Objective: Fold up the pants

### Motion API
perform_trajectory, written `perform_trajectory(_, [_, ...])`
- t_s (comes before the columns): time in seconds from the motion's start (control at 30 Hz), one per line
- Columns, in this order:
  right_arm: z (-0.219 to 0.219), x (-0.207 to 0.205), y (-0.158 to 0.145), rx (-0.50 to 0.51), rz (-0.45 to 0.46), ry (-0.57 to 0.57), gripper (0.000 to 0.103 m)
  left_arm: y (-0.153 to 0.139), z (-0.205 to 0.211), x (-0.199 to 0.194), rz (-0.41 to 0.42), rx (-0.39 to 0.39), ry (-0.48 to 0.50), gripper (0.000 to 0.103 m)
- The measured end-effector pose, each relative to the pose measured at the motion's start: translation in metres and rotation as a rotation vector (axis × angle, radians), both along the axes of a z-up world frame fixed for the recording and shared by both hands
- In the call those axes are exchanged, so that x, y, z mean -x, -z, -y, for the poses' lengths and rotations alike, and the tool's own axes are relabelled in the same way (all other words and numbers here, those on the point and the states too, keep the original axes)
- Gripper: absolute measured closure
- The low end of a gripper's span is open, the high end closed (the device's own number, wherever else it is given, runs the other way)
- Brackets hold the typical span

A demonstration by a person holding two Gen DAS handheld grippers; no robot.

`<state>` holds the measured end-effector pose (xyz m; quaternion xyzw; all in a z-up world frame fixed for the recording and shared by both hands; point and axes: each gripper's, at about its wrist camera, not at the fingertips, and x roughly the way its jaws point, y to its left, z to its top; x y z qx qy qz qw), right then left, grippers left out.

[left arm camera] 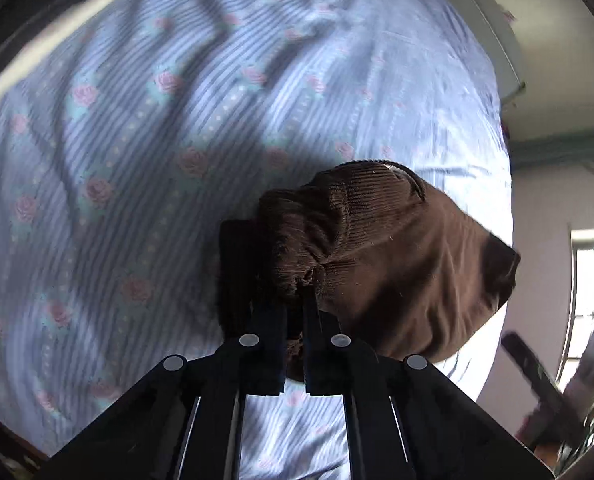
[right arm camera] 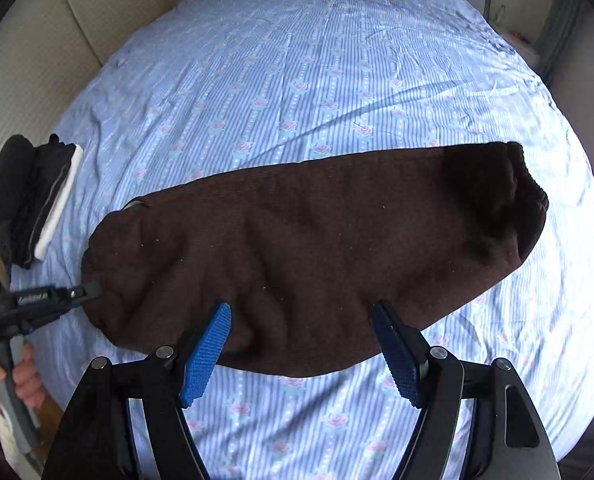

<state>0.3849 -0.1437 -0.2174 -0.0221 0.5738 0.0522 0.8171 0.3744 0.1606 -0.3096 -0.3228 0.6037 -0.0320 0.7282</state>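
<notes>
Nearest, right gripper (right arm camera: pixel 303 344) spread wide, blue pads (right arm camera: pixel 205 356) apart, grasping nothing, just over the near edge of the brown pants (right arm camera: pixel 309 248). Left gripper (left arm camera: pixel 295 320) clenched on the pants' ribbed end at the left, cloth bunched between its fingers. Beyond, pants stretched left-to-right across the striped floral bedsheet (right arm camera: pixel 297 80); folded dark clothes (right arm camera: pixel 37 196) stacked at the far left.

A bed (right arm camera: pixel 317 60) carries everything; a wrinkled sheet (right arm camera: pixel 257 92) in pale blue stripes with rows of pink roses covers it. Brown pants (right arm camera: pixel 317 248) lie across the near half, stretching from left to right, with the bunched end at the right. At the left edge sits a small stack of folded clothes (right arm camera: pixel 37 196), dark pieces beside one white.
</notes>
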Motion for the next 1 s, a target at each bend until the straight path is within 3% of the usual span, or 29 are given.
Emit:
perform_trajectory(0.27, [0.007,-0.002,0.001,-0.008,-0.019,0.059,0.03,0.018,-0.009,-0.003,-0.086,-0.096,0.014,0.092])
perform_trajectory(0.3, [0.008,-0.002,0.001,-0.004,-0.017,0.059,0.03,0.011,-0.003,-0.008,-0.088,-0.143,0.047,0.086])
perform_trajectory(0.33, [0.012,-0.001,-0.001,-0.011,-0.007,0.063,0.03,0.004,0.003,-0.012,-0.093,-0.198,0.075,0.072])
perform_trajectory(0.4, [0.024,0.0,-0.007,-0.03,0.013,0.091,0.03,-0.021,0.018,-0.015,-0.071,-0.381,0.154,0.055])
perform_trajectory(0.5, [0.056,0.001,-0.022,-0.068,0.071,0.162,0.029,-0.062,0.039,-0.012,0.044,-0.493,0.256,0.045])
perform_trajectory(0.7, [0.13,-0.013,-0.045,0.002,0.246,0.285,0.022,-0.102,0.102,-0.02,0.166,-0.515,0.379,0.043])
perform_trajectory(0.8, [0.165,-0.039,-0.044,0.0,0.285,0.316,0.022,-0.099,0.142,-0.029,0.18,-0.456,0.404,0.043])
perform_trajectory(1.0, [0.226,-0.104,-0.005,-0.106,0.181,0.41,0.022,-0.089,0.219,-0.041,0.185,-0.396,0.471,0.043])
